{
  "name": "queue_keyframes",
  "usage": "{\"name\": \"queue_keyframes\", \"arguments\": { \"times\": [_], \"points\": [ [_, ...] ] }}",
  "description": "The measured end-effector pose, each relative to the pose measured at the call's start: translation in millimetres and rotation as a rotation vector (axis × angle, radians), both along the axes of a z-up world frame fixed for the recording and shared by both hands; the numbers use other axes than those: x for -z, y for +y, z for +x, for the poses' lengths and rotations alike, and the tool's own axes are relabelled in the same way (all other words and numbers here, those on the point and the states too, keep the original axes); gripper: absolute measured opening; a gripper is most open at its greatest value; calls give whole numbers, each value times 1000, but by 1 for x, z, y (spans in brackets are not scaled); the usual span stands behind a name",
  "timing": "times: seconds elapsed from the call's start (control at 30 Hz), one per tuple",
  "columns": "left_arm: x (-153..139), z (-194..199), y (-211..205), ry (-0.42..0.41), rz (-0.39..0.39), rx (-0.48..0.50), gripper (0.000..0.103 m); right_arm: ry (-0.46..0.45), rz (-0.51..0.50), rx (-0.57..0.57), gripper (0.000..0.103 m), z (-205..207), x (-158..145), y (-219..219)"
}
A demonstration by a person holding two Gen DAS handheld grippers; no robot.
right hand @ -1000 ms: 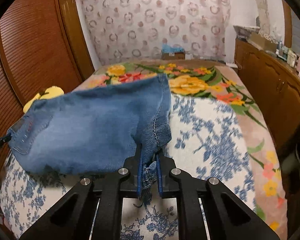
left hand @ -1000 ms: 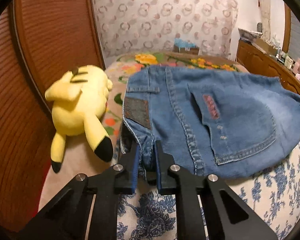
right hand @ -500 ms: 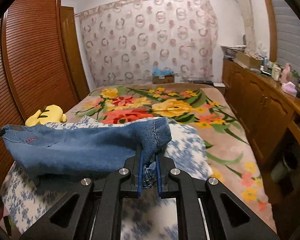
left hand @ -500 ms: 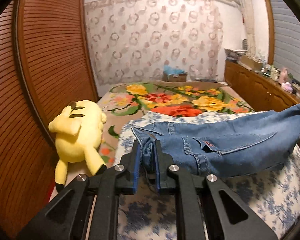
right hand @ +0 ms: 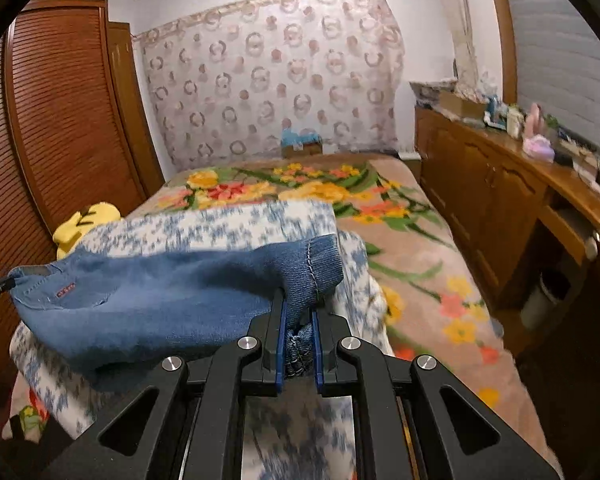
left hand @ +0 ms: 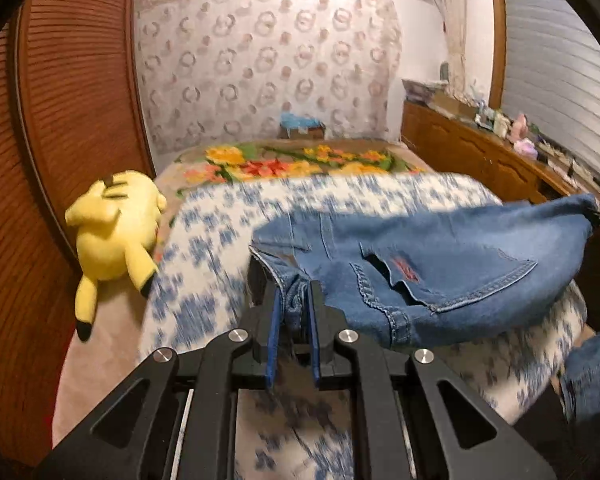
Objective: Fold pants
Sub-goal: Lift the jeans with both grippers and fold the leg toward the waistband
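Denim pants (left hand: 452, 276) hang stretched above the bed (right hand: 412, 248); our left gripper (left hand: 294, 300) and right gripper (right hand: 298, 320) each pinch one end.

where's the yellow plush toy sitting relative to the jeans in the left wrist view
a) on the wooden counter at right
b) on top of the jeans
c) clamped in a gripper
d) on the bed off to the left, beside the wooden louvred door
d: the yellow plush toy lies on the bed's left edge beside the louvred door, apart from the jeans.
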State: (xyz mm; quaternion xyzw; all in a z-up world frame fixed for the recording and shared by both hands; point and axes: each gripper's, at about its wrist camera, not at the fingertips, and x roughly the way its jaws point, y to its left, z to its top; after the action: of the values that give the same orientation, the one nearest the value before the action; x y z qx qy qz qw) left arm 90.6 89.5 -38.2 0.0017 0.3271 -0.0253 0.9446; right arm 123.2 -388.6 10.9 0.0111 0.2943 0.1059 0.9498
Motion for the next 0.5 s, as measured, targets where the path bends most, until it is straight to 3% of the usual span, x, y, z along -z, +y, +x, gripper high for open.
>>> {"name": "queue_keyframes", "arguments": {
  "times": [0.33, 0.4, 0.5],
  "points": [
    [40, -2, -7, 102, 19, -13, 16, 138, 38, 42, 10, -1, 47, 14],
    [41, -3, -9, 109, 29, -18, 20, 146, 48, 48, 11, 1, 44, 15],
    [38, -4, -9, 102, 23, -17, 40, 144, 69, 59, 14, 5, 39, 14]
  ]
}}
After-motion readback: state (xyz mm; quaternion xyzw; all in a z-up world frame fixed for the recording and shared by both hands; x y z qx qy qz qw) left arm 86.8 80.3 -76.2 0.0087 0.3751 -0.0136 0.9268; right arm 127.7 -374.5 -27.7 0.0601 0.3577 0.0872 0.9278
